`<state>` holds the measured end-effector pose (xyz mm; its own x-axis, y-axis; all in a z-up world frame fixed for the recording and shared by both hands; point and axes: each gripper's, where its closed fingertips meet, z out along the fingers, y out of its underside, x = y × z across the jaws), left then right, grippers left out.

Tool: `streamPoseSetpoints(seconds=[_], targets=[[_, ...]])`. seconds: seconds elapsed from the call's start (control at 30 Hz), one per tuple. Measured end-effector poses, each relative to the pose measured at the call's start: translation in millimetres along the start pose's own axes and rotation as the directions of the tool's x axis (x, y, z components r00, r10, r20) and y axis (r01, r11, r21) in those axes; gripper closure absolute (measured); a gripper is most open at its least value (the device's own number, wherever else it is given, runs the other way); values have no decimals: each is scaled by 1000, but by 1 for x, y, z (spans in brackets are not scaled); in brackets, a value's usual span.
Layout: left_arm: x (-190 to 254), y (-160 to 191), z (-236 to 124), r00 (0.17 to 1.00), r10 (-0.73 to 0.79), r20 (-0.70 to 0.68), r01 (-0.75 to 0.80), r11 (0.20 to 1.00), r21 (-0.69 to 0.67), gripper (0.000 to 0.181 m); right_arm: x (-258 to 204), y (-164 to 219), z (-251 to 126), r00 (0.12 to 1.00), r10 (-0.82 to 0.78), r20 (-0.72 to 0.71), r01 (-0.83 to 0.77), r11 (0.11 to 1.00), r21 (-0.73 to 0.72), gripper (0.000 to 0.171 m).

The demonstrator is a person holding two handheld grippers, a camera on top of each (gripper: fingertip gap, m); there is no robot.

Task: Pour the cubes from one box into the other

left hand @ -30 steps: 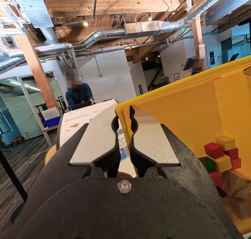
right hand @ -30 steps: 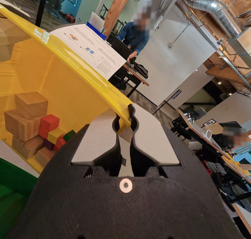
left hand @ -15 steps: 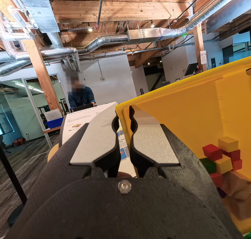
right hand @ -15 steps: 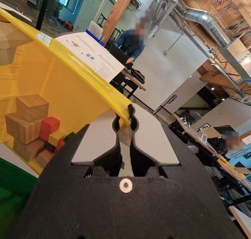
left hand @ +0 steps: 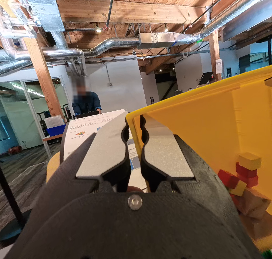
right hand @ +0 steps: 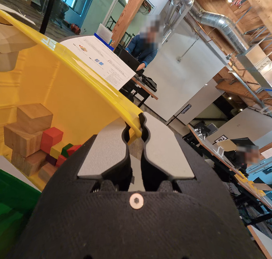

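The yellow box [left hand: 206, 119] is held tilted, its rim clamped at one corner by the left tongs [left hand: 133, 119] at the centre of the left wrist view and at the other corner by the right tongs [right hand: 134, 128] at the centre of the right wrist view. Wooden blocks [right hand: 28, 134] and small coloured cubes [right hand: 51, 137] are piled in the box's lower corner, at the left of the right wrist view. A green box [right hand: 13, 200] is seen just below, at the lower left.

Bright ceiling spotlights [left hand: 98, 30]; wide-angle edge warping; cubes [left hand: 248, 176] motion-blurred.
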<state>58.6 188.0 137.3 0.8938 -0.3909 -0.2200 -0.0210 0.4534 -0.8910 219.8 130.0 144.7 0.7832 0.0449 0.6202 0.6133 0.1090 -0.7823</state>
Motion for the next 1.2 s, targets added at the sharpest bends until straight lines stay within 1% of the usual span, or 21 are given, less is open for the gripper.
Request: streamPoseSetpoints(seconds=[0.03,0.23,0.5,0.6,1.2], targets=[[-1,-1,-1,1000,-15,0,15,1000,4,170,0,-2,-1,1000,-7,-8,7,1000,6,164],[-2,0,-2,1000,19,13,-20,1000,16,170,-2,0,0,1000,-12,-10,12,1000,13,164],[-2,0,-4,1000,5,12,-5,1000,31,170,-3,-1,-1,1000,-14,-18,15,1000,24,164],[-2,5,-2,1000,1,15,-1,1000,11,170,-5,3,2,1000,-3,-5,3,1000,11,164],[-2,3,-4,1000,-3,21,2,999,38,170,-5,0,-1,1000,-9,-23,9,999,31,164]])
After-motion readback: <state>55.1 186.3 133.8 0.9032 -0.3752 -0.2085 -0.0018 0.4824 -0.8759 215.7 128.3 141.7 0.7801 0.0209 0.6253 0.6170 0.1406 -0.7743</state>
